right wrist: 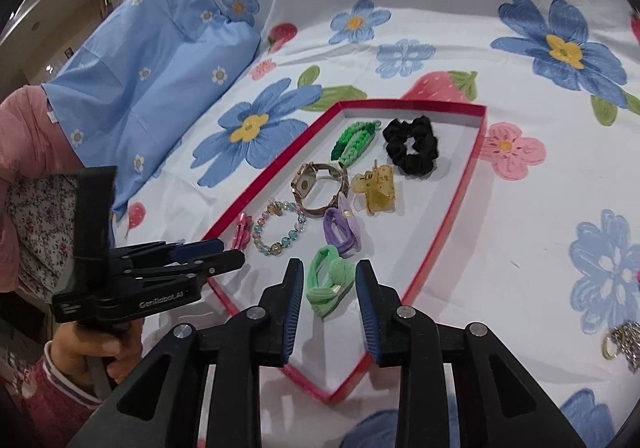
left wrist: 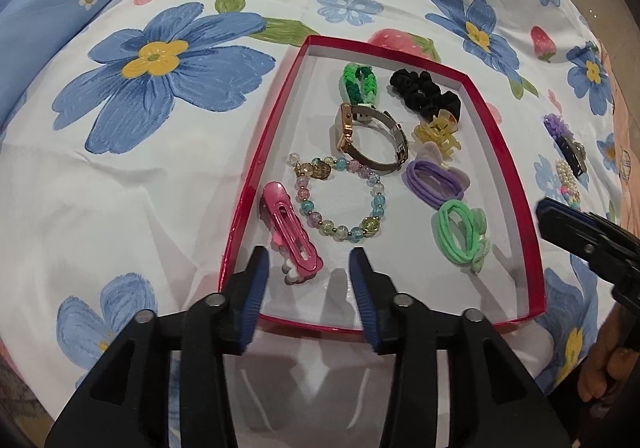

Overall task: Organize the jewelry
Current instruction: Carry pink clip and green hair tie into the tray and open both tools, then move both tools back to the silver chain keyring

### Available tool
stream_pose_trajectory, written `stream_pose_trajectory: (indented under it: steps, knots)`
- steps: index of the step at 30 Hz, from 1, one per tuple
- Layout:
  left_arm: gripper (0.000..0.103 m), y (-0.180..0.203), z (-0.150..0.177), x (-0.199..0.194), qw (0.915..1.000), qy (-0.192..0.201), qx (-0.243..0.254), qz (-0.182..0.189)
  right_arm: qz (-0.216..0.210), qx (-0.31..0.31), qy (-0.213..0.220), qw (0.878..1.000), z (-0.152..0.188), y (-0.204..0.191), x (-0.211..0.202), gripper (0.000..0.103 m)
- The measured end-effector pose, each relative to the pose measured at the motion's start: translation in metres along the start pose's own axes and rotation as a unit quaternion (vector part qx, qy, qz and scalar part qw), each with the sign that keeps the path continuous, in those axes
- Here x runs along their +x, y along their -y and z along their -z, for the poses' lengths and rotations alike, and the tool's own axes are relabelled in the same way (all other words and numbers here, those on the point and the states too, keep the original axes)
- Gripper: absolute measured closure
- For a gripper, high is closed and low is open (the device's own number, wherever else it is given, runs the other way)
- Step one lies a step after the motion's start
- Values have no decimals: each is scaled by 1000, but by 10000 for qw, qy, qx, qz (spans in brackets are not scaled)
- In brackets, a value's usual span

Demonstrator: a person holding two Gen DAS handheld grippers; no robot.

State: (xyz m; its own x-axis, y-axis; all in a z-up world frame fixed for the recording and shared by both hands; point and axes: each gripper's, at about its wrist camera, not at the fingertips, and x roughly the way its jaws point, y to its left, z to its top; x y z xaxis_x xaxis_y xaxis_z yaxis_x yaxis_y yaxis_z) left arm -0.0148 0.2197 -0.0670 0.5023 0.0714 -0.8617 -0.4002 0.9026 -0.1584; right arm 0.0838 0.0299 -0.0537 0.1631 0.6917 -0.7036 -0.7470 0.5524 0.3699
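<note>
A red-rimmed shallow box [left wrist: 256,175] [right wrist: 452,207] lies on the flowered bedsheet. It holds a pink hair clip [left wrist: 290,232], a beaded bracelet [left wrist: 340,199] [right wrist: 280,232], a watch [left wrist: 372,139] [right wrist: 320,187], a green braided band [left wrist: 356,83], a black scrunchie [left wrist: 424,91] [right wrist: 412,143], a yellow claw clip [left wrist: 436,131] [right wrist: 376,187], purple hair ties [left wrist: 436,179] [right wrist: 344,232] and green hair ties [left wrist: 460,232] [right wrist: 330,284]. My left gripper [left wrist: 310,260] is open and empty over the box's near left part. My right gripper [right wrist: 328,272] is open, its jaws either side of the green hair ties.
Loose on the sheet right of the box are a purple flower clip [left wrist: 558,127], a dark clip [left wrist: 572,155] and a pearl piece [left wrist: 568,179]. A metal chain with a ring [right wrist: 624,340] lies at the right. A blue pillow [right wrist: 152,79] lies at the left.
</note>
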Motion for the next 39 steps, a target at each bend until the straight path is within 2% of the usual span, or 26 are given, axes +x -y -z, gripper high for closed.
stream_pose_trajectory:
  steps: [5, 8, 13, 20, 26, 33, 39]
  knots:
    - [58, 4, 2, -10, 9999, 119, -37, -13, 45, 153, 212, 9996, 7, 10, -25, 71]
    - [52, 9, 2, -20, 9996, 243, -90, 83, 147, 281, 334, 9989, 14, 23, -41, 69]
    - [51, 33, 2, -31, 9987, 382, 37, 329, 403, 626, 502, 9960, 33, 53, -68, 67]
    - [44, 84, 5, -34, 9959, 313, 511, 674, 869, 1139, 683, 9873, 61, 103, -107, 66]
    - [43, 130, 12, -27, 9914, 160, 895, 939, 1192, 1512, 813, 9779, 83, 137, -136, 64]
    - [43, 188, 15, -16, 9830, -9, 1377, 1212, 1393, 1816, 919, 9691, 99, 171, -157, 64]
    - [40, 236, 14, -1, 9728, -86, 1858, 1384, 1465, 1705, 777, 9713, 95, 188, -155, 61]
